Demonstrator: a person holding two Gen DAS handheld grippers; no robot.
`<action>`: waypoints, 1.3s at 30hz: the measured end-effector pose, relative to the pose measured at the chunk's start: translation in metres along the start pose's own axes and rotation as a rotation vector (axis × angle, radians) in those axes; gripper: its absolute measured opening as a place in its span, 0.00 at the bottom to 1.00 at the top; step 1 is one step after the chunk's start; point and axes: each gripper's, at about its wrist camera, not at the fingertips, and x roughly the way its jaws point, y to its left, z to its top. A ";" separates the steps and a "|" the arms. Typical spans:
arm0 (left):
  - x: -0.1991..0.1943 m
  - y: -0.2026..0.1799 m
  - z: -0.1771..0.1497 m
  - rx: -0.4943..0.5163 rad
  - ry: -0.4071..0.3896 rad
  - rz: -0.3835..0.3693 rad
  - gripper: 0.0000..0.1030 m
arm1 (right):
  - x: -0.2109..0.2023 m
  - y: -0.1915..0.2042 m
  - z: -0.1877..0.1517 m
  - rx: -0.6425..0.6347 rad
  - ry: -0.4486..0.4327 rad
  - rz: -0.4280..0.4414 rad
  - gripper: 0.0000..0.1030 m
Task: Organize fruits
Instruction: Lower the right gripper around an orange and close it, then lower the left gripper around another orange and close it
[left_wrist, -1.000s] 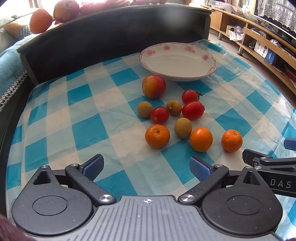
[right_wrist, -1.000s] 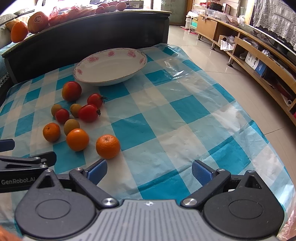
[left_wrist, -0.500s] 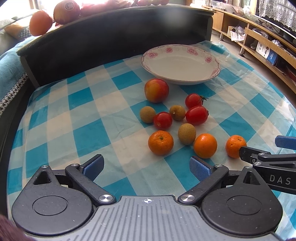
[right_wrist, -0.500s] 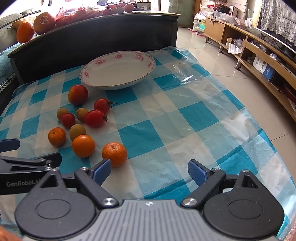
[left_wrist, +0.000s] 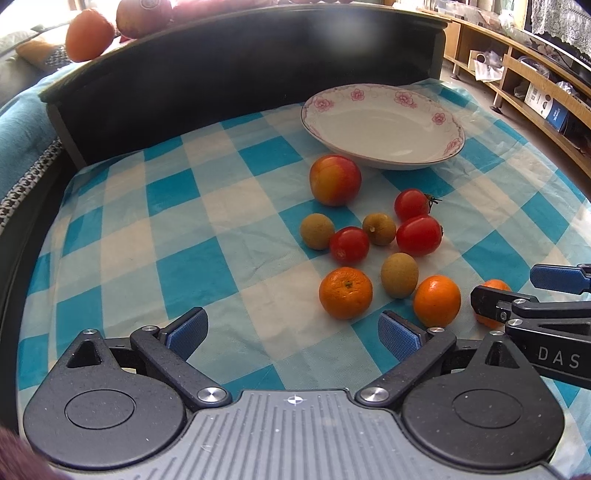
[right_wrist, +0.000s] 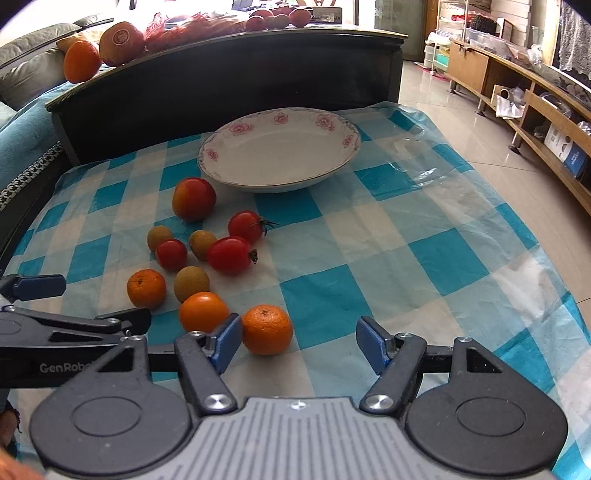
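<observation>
Your right wrist view alone shows the glossy tiled floor (right_wrist: 436, 88) and the whole rightmost dimpled orange mandarin (right_wrist: 266, 329); your left view half hides it behind the other tool.

Contents on the blue-and-white checked plastic-covered surface (left_wrist: 177, 258): a white glazed ceramic bowl with pink flowers (left_wrist: 384, 123), bare inside; a smooth red-yellow apple (left_wrist: 334, 179); shiny red tomatoes, dull brown round fruits and mandarins loose near it.

Your left hand-held gripper (left_wrist: 293, 332) is spread wide, holding nothing. Your right hand-held gripper (right_wrist: 301, 341) is wide too, its left pad (right_wrist: 227, 341) just beside that mandarin.
</observation>
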 end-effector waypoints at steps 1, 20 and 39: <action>0.000 0.000 0.000 0.000 0.002 0.001 0.97 | 0.001 0.000 0.000 -0.003 0.003 0.006 0.68; 0.005 -0.003 -0.001 0.025 0.008 0.004 0.98 | 0.020 0.011 0.006 -0.083 0.040 0.035 0.48; 0.006 0.009 0.002 0.003 -0.012 -0.074 0.94 | 0.010 0.008 0.004 -0.075 0.034 0.049 0.35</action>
